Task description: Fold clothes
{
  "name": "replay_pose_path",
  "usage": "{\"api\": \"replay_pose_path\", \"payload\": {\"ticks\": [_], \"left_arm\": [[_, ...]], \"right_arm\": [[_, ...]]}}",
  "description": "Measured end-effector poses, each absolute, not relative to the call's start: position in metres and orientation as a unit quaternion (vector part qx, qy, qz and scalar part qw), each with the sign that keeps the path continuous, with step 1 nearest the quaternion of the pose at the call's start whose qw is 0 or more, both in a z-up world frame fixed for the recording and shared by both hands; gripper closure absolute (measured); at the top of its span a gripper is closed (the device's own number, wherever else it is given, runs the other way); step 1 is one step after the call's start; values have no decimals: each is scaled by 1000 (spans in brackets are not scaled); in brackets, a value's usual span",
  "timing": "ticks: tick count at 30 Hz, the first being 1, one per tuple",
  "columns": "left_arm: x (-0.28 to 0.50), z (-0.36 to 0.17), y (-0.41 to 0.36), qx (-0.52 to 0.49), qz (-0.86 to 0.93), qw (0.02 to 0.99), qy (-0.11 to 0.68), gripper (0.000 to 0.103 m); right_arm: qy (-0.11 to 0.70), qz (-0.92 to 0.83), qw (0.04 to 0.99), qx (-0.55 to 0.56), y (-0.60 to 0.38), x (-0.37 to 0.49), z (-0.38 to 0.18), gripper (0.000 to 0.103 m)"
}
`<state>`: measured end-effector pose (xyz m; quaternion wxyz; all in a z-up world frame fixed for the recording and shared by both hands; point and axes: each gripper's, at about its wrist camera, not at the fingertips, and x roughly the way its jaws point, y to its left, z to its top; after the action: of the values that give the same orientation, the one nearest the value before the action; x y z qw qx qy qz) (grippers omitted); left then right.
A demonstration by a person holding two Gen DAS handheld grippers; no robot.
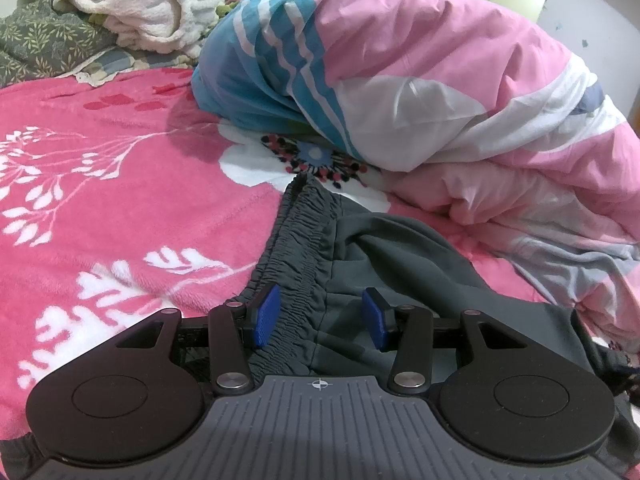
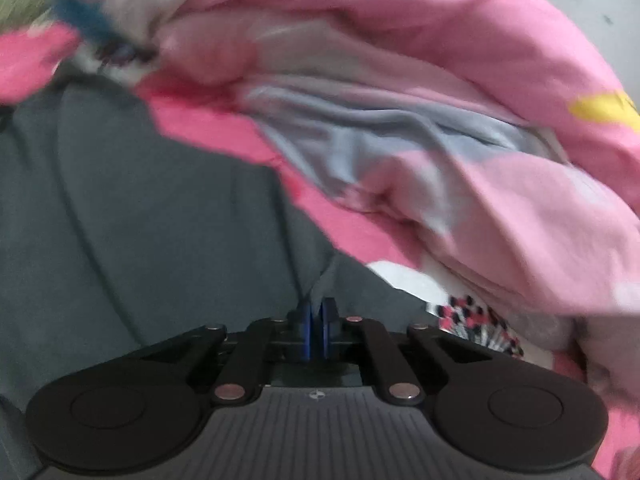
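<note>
Dark grey trousers (image 1: 380, 256) lie on a pink flowered bedspread (image 1: 100, 200), their gathered elastic waistband (image 1: 300, 248) running away from me. My left gripper (image 1: 322, 316) is open, its blue pads on either side of the waistband, just above the cloth. In the right wrist view, which is blurred, the same grey trousers (image 2: 140, 220) fill the left side. My right gripper (image 2: 317, 320) is shut on a fold of the grey trousers, and the cloth rises into a pinched ridge at the pads.
A bulky pink, white and blue duvet (image 1: 440, 80) is heaped at the back right, close to the trousers; it also shows in the right wrist view (image 2: 440, 140). A cream fleece blanket (image 1: 132, 4) and green leafy cloth (image 1: 44, 36) lie at the back left.
</note>
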<state>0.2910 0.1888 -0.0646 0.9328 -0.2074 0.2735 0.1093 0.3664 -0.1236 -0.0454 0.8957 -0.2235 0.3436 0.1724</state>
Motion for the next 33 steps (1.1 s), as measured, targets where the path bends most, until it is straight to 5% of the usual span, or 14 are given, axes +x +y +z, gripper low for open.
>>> {"api": "replay_pose_path", "payload": {"ticks": [10, 19, 22, 26, 33], "left_arm": [[292, -65, 185, -191, 116, 936, 273, 58], [293, -66, 182, -182, 119, 937, 273, 58], [294, -67, 181, -177, 121, 938, 274, 58], [293, -66, 182, -181, 120, 937, 273, 58], [290, -63, 180, -186, 119, 937, 271, 58]], "right_arm": [[325, 119, 935, -72, -191, 408, 0, 102], [378, 70, 923, -7, -202, 463, -33, 101], [396, 53, 917, 14, -205, 481, -44, 93], [380, 25, 925, 3, -209, 471, -36, 60], [317, 94, 944, -3, -183, 426, 5, 60]]}}
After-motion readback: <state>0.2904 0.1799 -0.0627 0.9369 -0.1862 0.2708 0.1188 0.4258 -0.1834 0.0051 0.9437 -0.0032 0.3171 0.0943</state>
